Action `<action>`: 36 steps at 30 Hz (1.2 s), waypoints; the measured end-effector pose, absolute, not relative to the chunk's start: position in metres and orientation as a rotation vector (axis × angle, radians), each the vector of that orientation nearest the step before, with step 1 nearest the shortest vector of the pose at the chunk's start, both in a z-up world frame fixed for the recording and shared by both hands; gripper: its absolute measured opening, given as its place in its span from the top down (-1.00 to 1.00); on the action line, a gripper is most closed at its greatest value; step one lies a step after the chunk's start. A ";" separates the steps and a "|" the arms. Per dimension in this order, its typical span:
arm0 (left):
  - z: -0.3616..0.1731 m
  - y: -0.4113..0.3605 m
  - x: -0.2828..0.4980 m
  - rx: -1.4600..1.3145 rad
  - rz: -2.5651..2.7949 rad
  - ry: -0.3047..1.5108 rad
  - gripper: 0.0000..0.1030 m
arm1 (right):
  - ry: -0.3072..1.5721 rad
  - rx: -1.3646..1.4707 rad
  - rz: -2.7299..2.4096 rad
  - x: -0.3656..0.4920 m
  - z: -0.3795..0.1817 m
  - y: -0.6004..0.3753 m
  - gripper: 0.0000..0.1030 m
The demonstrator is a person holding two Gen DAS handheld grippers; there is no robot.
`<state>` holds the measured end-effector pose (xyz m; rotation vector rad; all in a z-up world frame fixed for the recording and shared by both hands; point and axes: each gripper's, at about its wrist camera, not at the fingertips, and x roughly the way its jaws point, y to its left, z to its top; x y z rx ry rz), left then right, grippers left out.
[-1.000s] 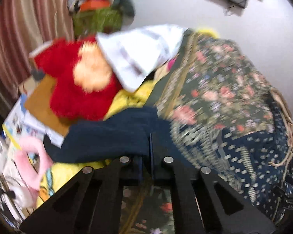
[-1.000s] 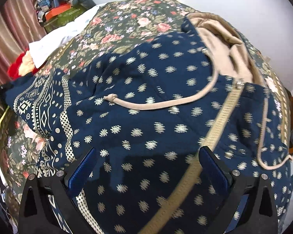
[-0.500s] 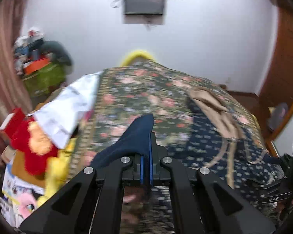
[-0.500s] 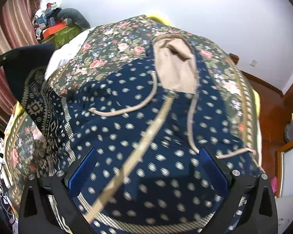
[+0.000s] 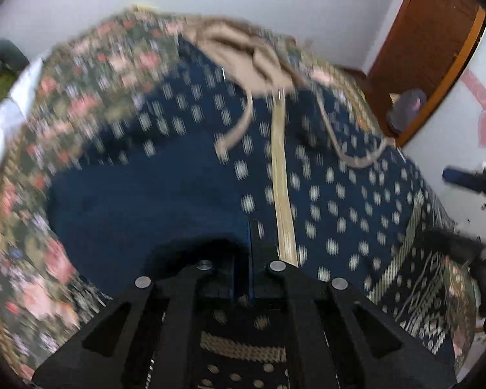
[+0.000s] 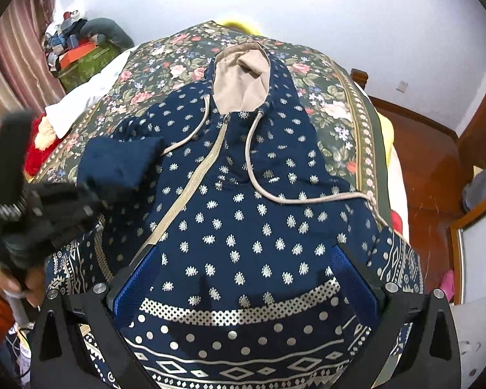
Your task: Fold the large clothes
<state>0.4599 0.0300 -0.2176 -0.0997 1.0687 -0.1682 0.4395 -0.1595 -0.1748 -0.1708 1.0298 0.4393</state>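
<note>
Hoodie (image 6: 243, 194) lies face up on the flowered bedspread (image 6: 337, 97), hood (image 6: 239, 87) toward the far wall, zip (image 6: 191, 181) running down the middle, patterned hem nearest the cameras; it covers most of the bed's near half.

Left gripper (image 5: 249, 259): jaws pinched together on the dark blue sleeve (image 6: 120, 162), cloth caught between the pads; in the right wrist view the sleeve is seen lifted and carried over the chest, its plain inner side showing. Person's hand (image 6: 13, 278) on the handle at the left edge.

Right gripper (image 6: 243, 278): jaws wide apart, nothing between them, poised above the lower front of the hoodie near the hem; whether the pads touch the cloth I cannot tell.

Handling, as judged: soft, limp, thickish knit; light enough for a one-point pinch but it will sag and drag; not slippery, not fragile; drawstrings (image 6: 275, 194) loose and likely to trail or snag.

Where to hold: cuff or sleeve end for the sleeve fold; then hem corners or the shoulder seam, both layers pinched together; avoid the cords and the zip.
</note>
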 end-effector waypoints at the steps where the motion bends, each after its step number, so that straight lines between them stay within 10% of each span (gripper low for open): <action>1: -0.222 0.031 0.458 -0.103 -0.171 1.086 0.92 | 1.033 -0.167 0.443 0.438 -0.175 -0.158 -1.00; 10: -0.214 0.084 0.411 -0.129 -0.155 1.118 -0.06 | 1.022 -0.206 0.528 0.429 -0.167 -0.105 -1.00; 29: -0.274 0.239 0.387 -0.237 0.077 1.156 -0.18 | 1.056 -0.512 0.656 0.431 -0.253 0.097 -0.99; 36: -0.287 0.223 0.411 -0.111 0.076 1.111 -0.18 | 1.010 -0.470 0.608 0.443 -0.265 0.105 0.07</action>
